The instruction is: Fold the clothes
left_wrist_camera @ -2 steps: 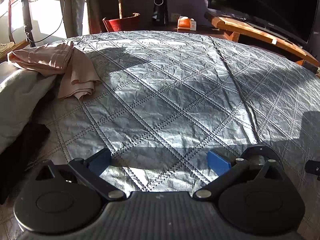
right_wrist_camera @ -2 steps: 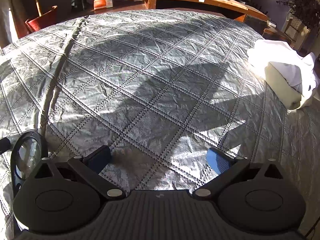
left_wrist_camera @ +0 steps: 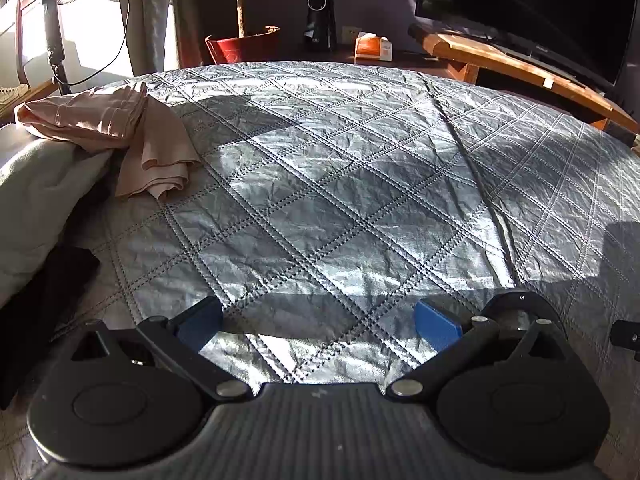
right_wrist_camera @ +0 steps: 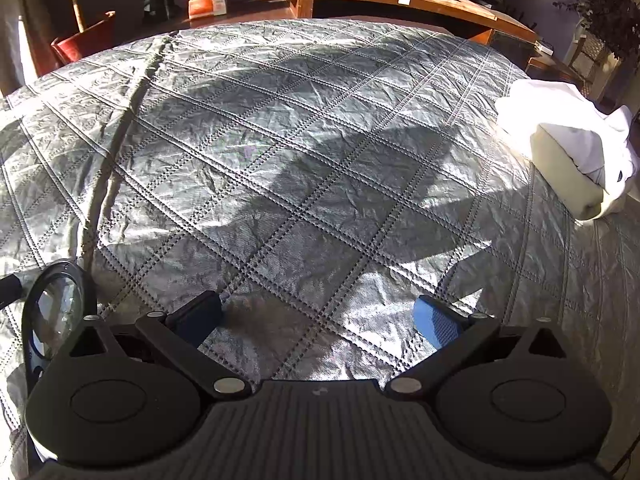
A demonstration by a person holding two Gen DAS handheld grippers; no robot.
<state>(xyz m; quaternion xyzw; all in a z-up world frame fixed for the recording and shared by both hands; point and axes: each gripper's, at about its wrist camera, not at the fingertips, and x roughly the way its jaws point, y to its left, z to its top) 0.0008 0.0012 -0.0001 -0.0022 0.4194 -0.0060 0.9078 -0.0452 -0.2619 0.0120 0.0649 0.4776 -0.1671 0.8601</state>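
A crumpled pink garment (left_wrist_camera: 120, 136) lies at the far left of the grey quilted bedspread (left_wrist_camera: 340, 184), draped partly over a pale grey cloth (left_wrist_camera: 36, 196). A dark garment (left_wrist_camera: 36, 300) sits below it at the left edge. My left gripper (left_wrist_camera: 318, 322) hovers over bare quilt, open, nothing between its blue pads. In the right wrist view, a folded white and cream pile (right_wrist_camera: 572, 152) rests at the right edge of the bedspread (right_wrist_camera: 300, 168). My right gripper (right_wrist_camera: 318, 320) is open above bare quilt, well short of that pile.
Beyond the bed stand a wooden TV bench (left_wrist_camera: 512, 64) with a television (left_wrist_camera: 528, 12), an orange tissue box (left_wrist_camera: 373, 46), a black device (left_wrist_camera: 320, 20), a red basket (left_wrist_camera: 244, 45) and a standing fan (left_wrist_camera: 60, 8). The other gripper's lens (right_wrist_camera: 52, 312) shows at left.
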